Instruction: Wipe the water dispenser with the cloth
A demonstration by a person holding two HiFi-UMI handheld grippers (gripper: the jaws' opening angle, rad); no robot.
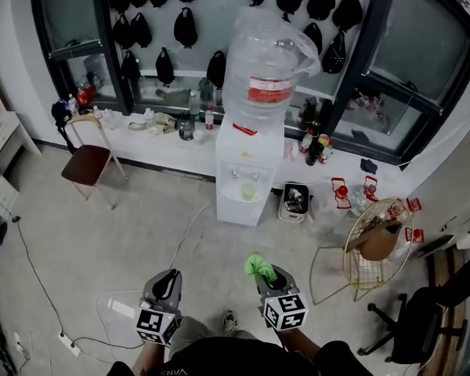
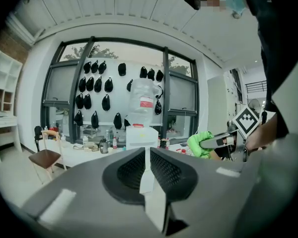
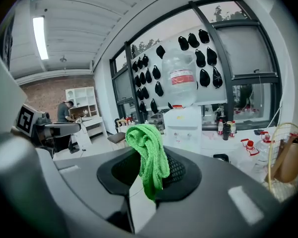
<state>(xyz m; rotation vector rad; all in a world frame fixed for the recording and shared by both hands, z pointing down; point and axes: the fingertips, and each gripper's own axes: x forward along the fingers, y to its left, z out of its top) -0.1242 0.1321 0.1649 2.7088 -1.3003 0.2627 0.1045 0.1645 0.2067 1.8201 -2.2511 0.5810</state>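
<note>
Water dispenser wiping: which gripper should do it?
Right. The right gripper is shut on the green cloth; the left gripper is shut on nothing. The water dispenser stands ahead of both.

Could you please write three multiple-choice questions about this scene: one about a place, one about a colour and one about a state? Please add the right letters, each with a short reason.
1. In the head view, where is the brown chair relative to the water dispenser?
A) to its left
B) to its right
C) on top of it

2. What colour is the cloth?
A) red
B) green
C) white

3. In what state is the left gripper?
A) shut on the cloth
B) wide open
C) shut, with nothing between its jaws

Answers:
1 A: the chair stands by the ledge, left of the dispenser.
2 B: bright green fabric hangs from the right gripper, which is shut on it.
3 C: the left gripper view shows the jaws together and bare.
</note>
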